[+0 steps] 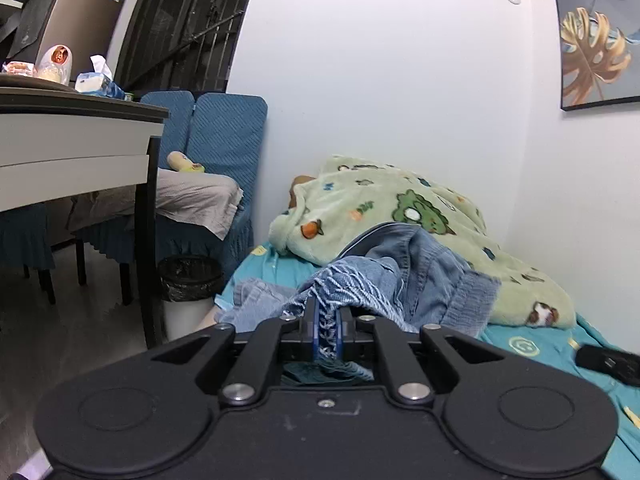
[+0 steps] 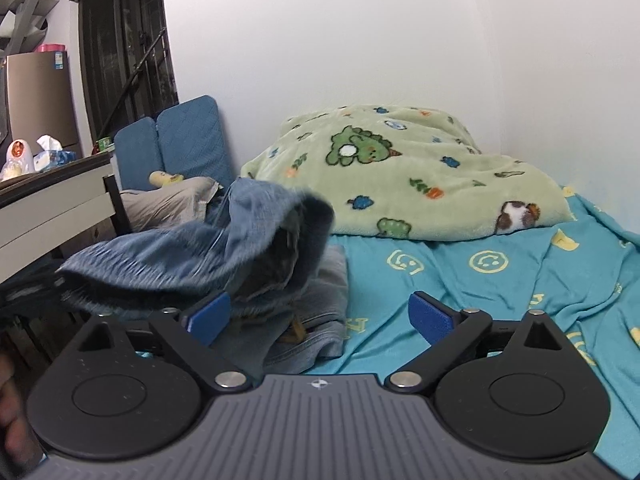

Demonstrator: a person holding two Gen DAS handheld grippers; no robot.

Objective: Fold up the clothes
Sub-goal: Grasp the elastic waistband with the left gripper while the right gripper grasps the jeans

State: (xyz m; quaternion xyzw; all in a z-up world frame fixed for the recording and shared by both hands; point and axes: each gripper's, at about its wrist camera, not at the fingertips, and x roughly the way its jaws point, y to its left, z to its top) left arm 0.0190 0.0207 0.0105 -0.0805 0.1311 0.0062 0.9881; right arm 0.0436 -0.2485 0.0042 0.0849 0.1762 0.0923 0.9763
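Left tongs [image 1: 327, 322]: blue pads pressed together on the frayed hem of the jeans [image 1: 400, 276], white fringe threads caught between them. Right tongs [image 2: 320, 316]: spread wide, nothing between the pads [image 2: 430, 318], sitting low over the bed.

Jeans location: on the near-left part of the bed. From my left camera the denim rises off the pinched hem and bunches up in front of the green blanket. From my right camera one part of the jeans [image 2: 192, 248] is lifted and motion-blurred, hanging over a flatter part that lies on the sheet with the waistband end toward me. My right tongs' left pad is just beside or under the lifted fold; can't tell if it touches.

Under it all: teal bedsheet [image 2: 500, 292] with yellow smiley prints, wrinkled. Behind the jeans, a green fleece blanket [image 2: 400, 168] with dinosaur prints, heaped against the white wall.

Black object [image 1: 610, 362] on the sheet at right in the left view, can't identify it.

Left of the bed: bin with black liner [image 1: 188, 292] on the floor, blue-covered chairs [image 1: 224, 136], grey cloth [image 1: 192, 200] draped on a seat, table [image 1: 76, 140] with a tissue pack [image 1: 98, 82] on top.
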